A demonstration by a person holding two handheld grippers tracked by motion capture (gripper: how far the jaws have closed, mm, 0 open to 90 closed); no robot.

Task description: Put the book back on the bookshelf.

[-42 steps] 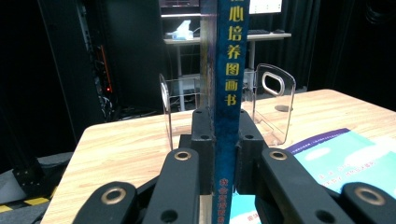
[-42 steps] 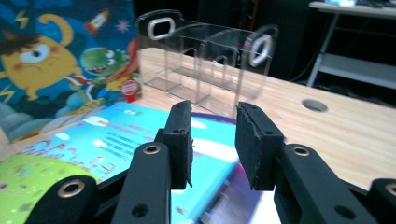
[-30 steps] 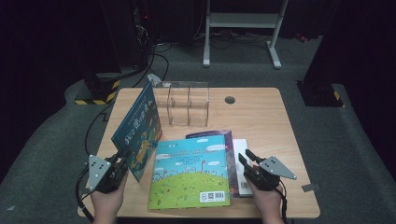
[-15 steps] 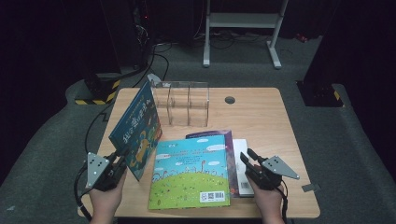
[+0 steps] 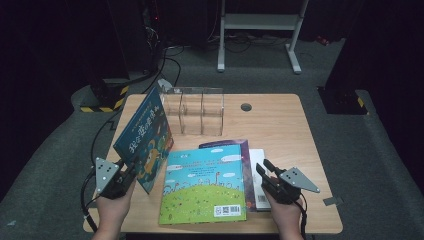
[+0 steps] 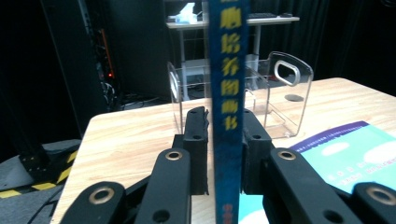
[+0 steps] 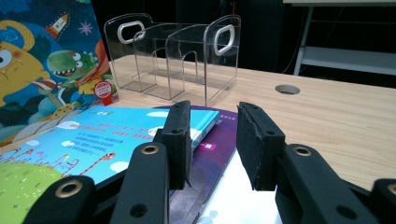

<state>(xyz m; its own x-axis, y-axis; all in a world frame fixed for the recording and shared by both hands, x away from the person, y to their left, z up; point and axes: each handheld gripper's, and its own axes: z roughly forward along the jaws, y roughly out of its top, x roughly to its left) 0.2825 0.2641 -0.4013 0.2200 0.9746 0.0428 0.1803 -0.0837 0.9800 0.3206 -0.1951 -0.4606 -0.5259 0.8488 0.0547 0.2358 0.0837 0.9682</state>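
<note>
Dark curtains and black racks stand all around the wooden tabletop (image 5: 280,125), and a white metal frame (image 5: 260,30) stands on the grey floor behind it.

Near the far edge, toward the left, sits a clear plastic book holder (image 5: 192,110) with slots in it.

The left gripper (image 5: 125,175) is at the near left corner. It holds a blue picture book (image 5: 145,137) up on its edge, tilted, with the spine (image 6: 226,102) between its two black pads. The pads sit right against the spine on both sides. The jaws have just been opening a tiny bit, but the book is still between them. The top of the book leans toward the book holder.

A green and blue book (image 5: 205,187) lies flat near the front edge, in the middle. It rests on a purple book (image 5: 245,150), and a white book (image 5: 260,165) peeks out to the right of them.

The right gripper (image 5: 265,172) is near the front right corner, just over the right edge of that pile. Its jaws are partly open and nothing is held in them.
</note>
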